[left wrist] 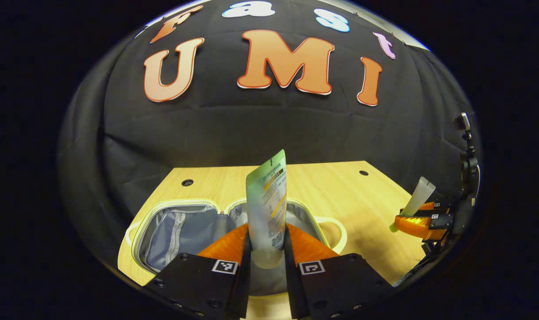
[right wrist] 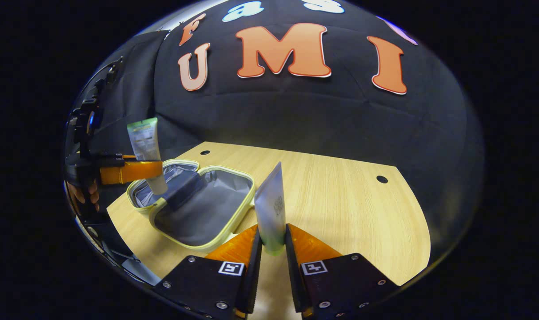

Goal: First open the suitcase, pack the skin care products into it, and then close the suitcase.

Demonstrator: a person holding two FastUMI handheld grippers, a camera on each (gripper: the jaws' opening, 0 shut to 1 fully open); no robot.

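Left gripper view: two tubes held, suitcase open

Packing is under way. The left gripper (left wrist: 267,253) is clamped on a green tube (left wrist: 267,209), cap down, at lower centre above the open suitcase (left wrist: 180,233). The right gripper (right wrist: 273,249) pinches a pale, flat tube (right wrist: 271,209) at lower centre, over the wooden table (right wrist: 340,204) just beside the case. Next, I judge, each must be lowered into the grey lining and released.

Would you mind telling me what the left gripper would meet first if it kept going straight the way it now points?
Probably the open suitcase: the left gripper, shut on a green tube, looks over its lined halves, with the wooden table beyond. Depth is unclear, so it might pass above the case.
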